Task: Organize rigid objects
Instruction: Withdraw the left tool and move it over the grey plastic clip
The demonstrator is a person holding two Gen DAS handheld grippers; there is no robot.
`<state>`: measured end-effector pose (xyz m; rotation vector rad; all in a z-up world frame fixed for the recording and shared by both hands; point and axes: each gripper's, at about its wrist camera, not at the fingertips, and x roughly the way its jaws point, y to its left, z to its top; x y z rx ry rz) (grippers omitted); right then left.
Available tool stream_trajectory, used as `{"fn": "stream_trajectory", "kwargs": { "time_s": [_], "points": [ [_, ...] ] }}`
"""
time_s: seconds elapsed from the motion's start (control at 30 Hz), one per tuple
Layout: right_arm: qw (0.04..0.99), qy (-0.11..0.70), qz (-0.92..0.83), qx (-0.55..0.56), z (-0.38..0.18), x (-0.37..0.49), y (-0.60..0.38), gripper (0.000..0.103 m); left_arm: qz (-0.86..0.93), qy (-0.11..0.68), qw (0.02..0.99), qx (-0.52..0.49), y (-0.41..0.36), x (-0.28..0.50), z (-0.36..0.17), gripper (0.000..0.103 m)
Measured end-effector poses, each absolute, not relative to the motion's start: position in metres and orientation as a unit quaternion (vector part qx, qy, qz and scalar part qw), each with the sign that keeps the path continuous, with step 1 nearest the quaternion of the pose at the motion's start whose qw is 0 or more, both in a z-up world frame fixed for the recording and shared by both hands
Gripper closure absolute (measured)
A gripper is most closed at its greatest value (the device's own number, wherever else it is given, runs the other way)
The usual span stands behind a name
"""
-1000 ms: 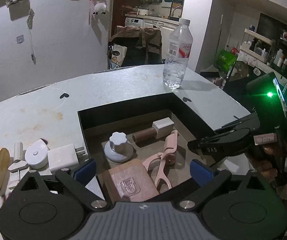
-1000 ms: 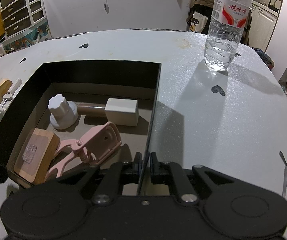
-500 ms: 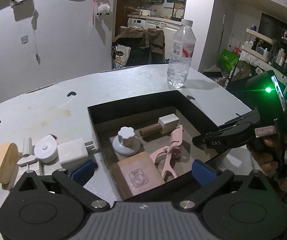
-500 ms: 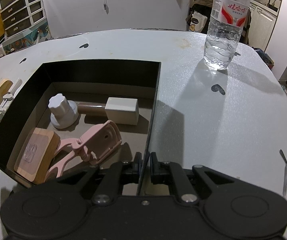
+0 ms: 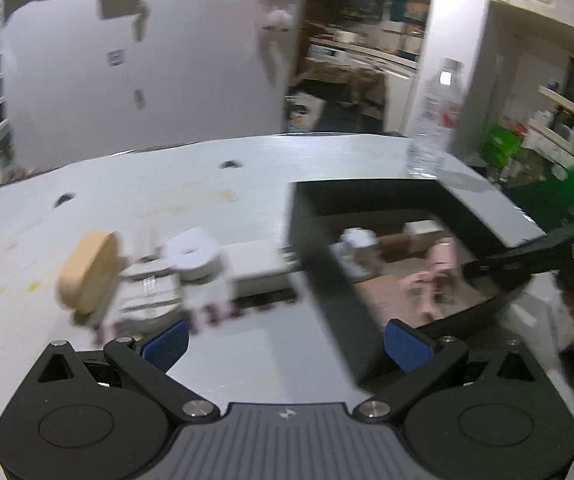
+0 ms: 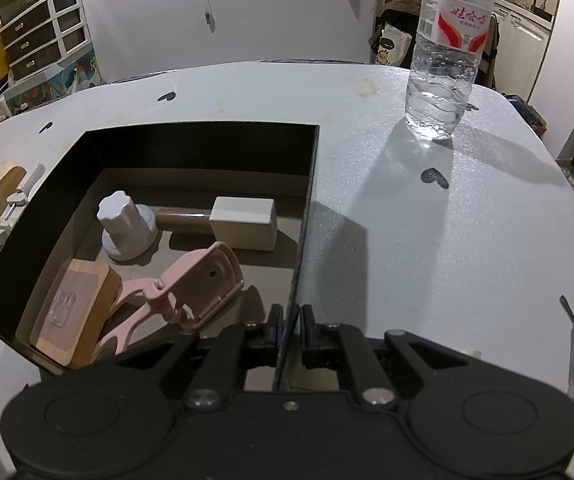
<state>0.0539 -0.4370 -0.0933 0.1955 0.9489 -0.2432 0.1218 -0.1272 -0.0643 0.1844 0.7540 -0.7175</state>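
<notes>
**Right claw clamps the box wall while the left hangs over the loose pieces**

From the left wrist, badly blurred: the left claw (image 5: 285,343) stands released, its blue pads wide apart with nothing between them, low over the white tabletop (image 5: 167,200). Just beyond its left pad sits a cluster of loose things: a wooden oval block (image 5: 87,274) on edge at the left, a white round piece (image 5: 193,254) in the middle and a white flat adapter (image 5: 255,266) to the right, close against the black box (image 5: 323,276). The box's near left corner runs between the pads. At the far right, the right claw (image 5: 483,268) reaches over the box's right wall.

From the right wrist, sharp: the right claw (image 6: 289,330) is clenched on the thin right wall of the black box (image 6: 199,148), near its near corner. Inside lie a white knobbed cap (image 6: 125,224), a brown-handled white block (image 6: 245,222), a pink clip (image 6: 191,292) and a wooden pad (image 6: 73,316). A water bottle (image 6: 445,52) stands upright far right.
</notes>
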Motion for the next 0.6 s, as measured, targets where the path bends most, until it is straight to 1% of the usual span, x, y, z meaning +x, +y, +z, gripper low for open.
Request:
{"fn": "stream_trajectory", "kwargs": {
  "time_s": [0.3, 0.6],
  "points": [
    [0.878, 0.454, -0.117, 0.095, -0.093, 0.054, -0.437, 0.094, -0.261, 0.361, 0.893, 0.061, -0.077, 0.146, -0.087, 0.001],
    [0.878, 0.455, -0.117, 0.094, -0.093, 0.053, -0.437, 0.094, -0.222, 0.365, 0.903, 0.053, -0.069, 0.161, -0.114, 0.001]
  ]
}}
